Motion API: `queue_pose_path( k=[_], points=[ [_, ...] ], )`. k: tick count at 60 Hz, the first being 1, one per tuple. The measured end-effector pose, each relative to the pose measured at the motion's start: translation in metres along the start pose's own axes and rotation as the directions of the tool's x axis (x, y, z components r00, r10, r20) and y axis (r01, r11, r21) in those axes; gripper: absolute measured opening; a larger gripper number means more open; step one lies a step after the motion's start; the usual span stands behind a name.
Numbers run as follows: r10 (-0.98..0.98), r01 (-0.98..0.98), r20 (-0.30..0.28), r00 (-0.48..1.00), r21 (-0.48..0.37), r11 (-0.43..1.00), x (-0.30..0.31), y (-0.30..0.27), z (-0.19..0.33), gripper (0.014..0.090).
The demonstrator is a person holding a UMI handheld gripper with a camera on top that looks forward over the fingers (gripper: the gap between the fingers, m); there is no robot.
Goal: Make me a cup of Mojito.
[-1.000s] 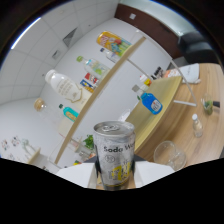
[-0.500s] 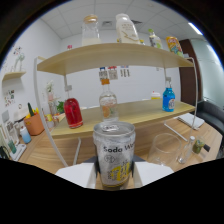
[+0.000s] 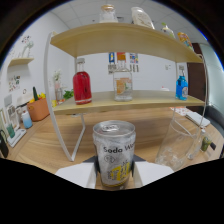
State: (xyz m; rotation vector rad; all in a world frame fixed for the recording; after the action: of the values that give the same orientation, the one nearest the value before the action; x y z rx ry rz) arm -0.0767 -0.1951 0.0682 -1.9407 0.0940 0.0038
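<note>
Gripper (image 3: 114, 176) still clamping the soda can (image 3: 114, 152) upright between its fingers, view levelling out since a second ago, shelf (image 3: 125, 102) now sitting straight ahead at 12 o'clock, red bottle (image 3: 82, 88) at 11, empty glass (image 3: 177, 147) near the can at 3

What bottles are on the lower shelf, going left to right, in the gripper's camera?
Red bottle → clear bottle with an orange label → blue bottle. The soda water can sits in front, held in the gripper.
</note>
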Motion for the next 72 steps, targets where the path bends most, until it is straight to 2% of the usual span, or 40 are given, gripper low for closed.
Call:
queue_pose_path(
  k=[12,20,25,29,31,53,72],
  points=[
    [-0.059,0.058,0.023,0.998,0.034,0.998,-0.004,0.002,-0.004,0.0535],
    [-0.052,0.052,0.041,0.998,0.000,0.999,-0.003,0.007,-0.006,0.0546],
    [-0.058,0.061,0.061,0.996,-0.049,0.997,-0.005,0.012,-0.010,0.0662],
    [-0.077,0.081,0.058,0.995,-0.084,0.993,-0.003,0.011,-0.018,0.0816],
    [-0.078,0.084,0.062,0.995,-0.095,0.992,-0.004,0.008,-0.025,0.0863],
    [-0.082,0.091,0.070,0.994,-0.140,0.986,0.008,-0.026,-0.129,0.0854],
    [-0.054,0.051,-0.006,0.999,-0.234,0.971,0.087,-0.004,-0.173,0.0855]
  ],
)
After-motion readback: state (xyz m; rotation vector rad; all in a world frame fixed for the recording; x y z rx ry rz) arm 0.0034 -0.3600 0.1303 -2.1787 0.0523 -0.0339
